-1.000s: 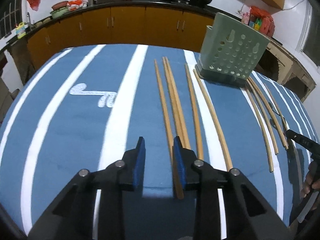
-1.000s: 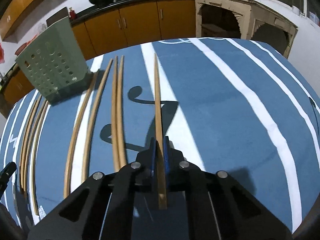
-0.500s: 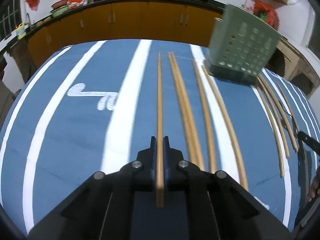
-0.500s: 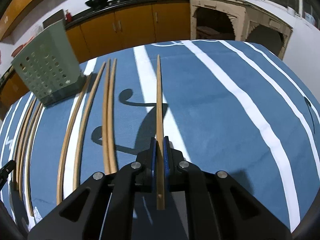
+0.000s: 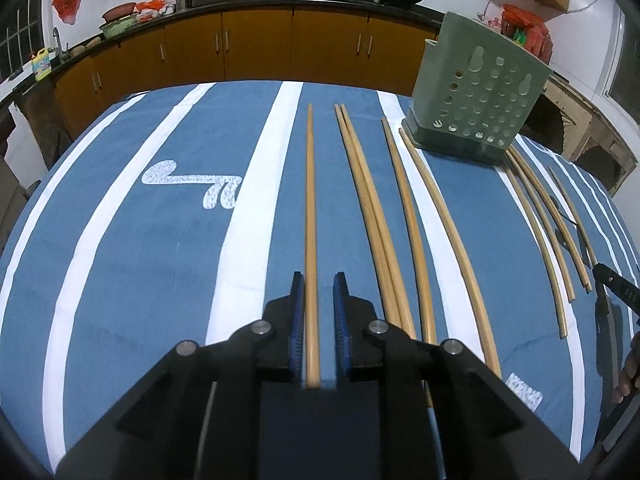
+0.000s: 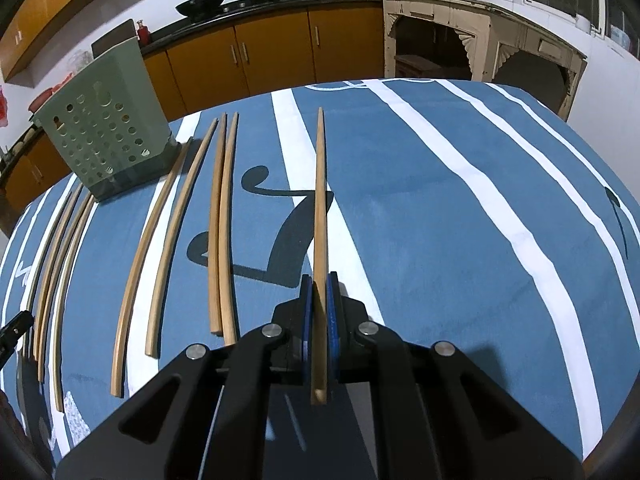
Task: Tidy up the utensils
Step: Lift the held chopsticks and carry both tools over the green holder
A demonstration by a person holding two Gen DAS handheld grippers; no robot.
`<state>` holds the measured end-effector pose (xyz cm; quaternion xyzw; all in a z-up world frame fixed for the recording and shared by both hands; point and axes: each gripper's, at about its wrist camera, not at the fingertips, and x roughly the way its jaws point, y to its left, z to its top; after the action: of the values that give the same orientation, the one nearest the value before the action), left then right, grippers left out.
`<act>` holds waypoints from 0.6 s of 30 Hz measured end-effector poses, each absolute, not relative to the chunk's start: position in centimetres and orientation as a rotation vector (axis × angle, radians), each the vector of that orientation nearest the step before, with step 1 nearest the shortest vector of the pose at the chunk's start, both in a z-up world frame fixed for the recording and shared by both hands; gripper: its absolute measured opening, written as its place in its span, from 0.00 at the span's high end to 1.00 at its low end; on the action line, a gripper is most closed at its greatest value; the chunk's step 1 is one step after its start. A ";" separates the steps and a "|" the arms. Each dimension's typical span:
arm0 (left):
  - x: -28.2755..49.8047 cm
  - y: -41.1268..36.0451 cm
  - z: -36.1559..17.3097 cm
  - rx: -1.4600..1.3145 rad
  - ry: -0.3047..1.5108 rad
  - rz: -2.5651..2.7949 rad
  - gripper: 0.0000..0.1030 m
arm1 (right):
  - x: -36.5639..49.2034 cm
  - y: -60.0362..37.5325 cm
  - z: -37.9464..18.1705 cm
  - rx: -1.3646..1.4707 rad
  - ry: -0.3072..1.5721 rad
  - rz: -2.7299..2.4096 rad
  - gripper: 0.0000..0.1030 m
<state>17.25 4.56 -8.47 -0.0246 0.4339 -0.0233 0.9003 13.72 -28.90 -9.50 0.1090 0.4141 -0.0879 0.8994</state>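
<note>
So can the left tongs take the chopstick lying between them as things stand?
Probably yes. The left tongs are open with the chopstick lying between the fingers on the cloth, apart from its neighbours; nothing blocks closing on it.

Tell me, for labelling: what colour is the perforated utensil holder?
Pale sage green utensil holder, clearest in the left wrist view.

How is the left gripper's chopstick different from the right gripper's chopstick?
The left gripper is open, so its chopstick sits loose between the fingers; the right gripper is shut tight on its chopstick. The left one seems to lie on the blue cloth; the right one is lifted, casting a shadow. Both are long, plain wood.
</note>
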 end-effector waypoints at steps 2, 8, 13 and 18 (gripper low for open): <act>16.9 4.5 -8.5 -0.042 0.895 -0.049 0.88 | 13.6 -28.7 -9.5 0.212 0.856 -0.178 0.92; 16.3 5.3 -7.5 -0.045 0.886 -0.050 0.93 | 12.5 -29.2 -7.6 0.227 0.793 -0.157 0.92; 15.1 5.8 -4.5 0.003 0.781 -0.046 0.93 | 11.5 -29.2 -5.0 0.205 0.709 -0.142 0.92; 14.1 6.3 -1.1 0.002 0.669 -0.058 0.93 | 10.7 -29.5 -2.7 0.203 0.626 -0.133 0.92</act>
<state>14.08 6.33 -1.07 0.0010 0.3282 -0.0286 0.9442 10.69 -29.48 -2.69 0.0998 0.3074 -0.0651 0.9441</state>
